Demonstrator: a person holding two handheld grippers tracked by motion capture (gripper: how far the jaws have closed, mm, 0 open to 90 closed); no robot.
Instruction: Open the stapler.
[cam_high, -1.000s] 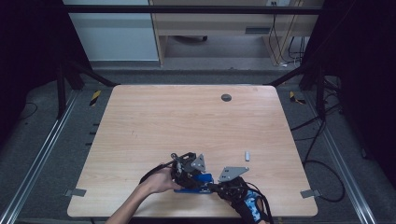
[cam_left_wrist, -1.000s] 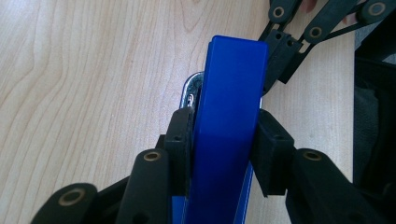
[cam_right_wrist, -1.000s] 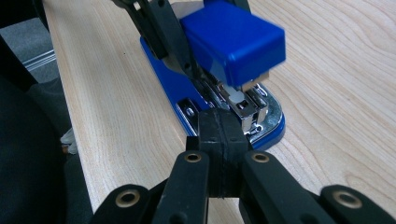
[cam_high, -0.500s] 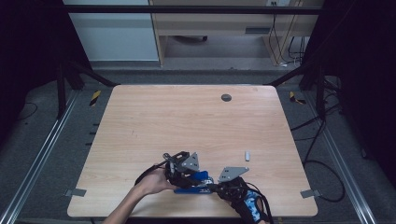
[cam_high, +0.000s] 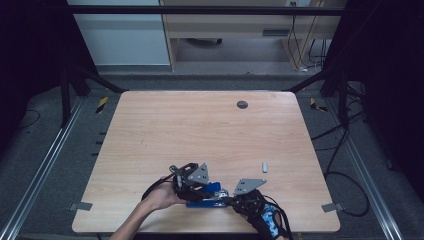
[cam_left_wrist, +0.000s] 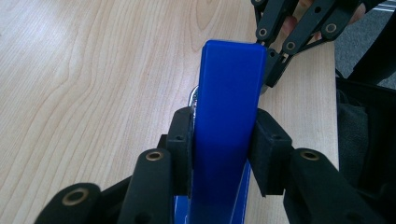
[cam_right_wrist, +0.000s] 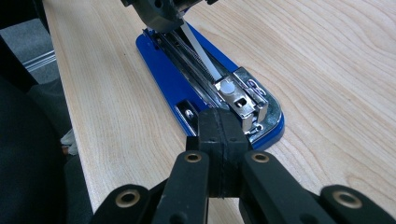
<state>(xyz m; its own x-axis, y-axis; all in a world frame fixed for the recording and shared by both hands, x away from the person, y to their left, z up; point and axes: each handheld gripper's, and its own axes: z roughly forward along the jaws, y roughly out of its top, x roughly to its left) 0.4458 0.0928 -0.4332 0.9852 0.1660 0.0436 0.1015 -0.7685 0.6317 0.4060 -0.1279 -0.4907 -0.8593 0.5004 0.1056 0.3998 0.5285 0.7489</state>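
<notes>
- Left tool (cam_left_wrist: 224, 154), lower centre of the left gripper view: its two black pads pinch the raised blue lid (cam_left_wrist: 228, 112) of the stapler from either side, and the lid runs up the middle of the frame between them.
- Right tool (cam_right_wrist: 219, 140), lower centre of the right gripper view: its pads are pressed flat together with no gap, their tips at the near rounded end of the stapler base (cam_right_wrist: 177, 79); whether a thin edge of the base sits between them cannot be told.
- Stapler base, centre of the right gripper view: it lies flat on the table (cam_right_wrist: 327, 60), with the silver staple channel (cam_right_wrist: 196, 56) open to view and the metal pusher block (cam_right_wrist: 243, 100) at the near end.
- Upper edge of the right gripper view: the left tool covers the far end of the staple channel.
- High view, lower centre: the stapler (cam_high: 207, 197) sits near the table's (cam_high: 200, 130) front edge, between the left tool (cam_high: 192, 180) and the right tool (cam_high: 247, 192), each under a grey three-cornered plate.
- High view, right of centre: a small pale staple strip (cam_high: 264, 165) lies alone on the table, apart from both tools.
- High view, upper centre: a dark round grommet (cam_high: 242, 104) is set in the table near its far edge.
</notes>
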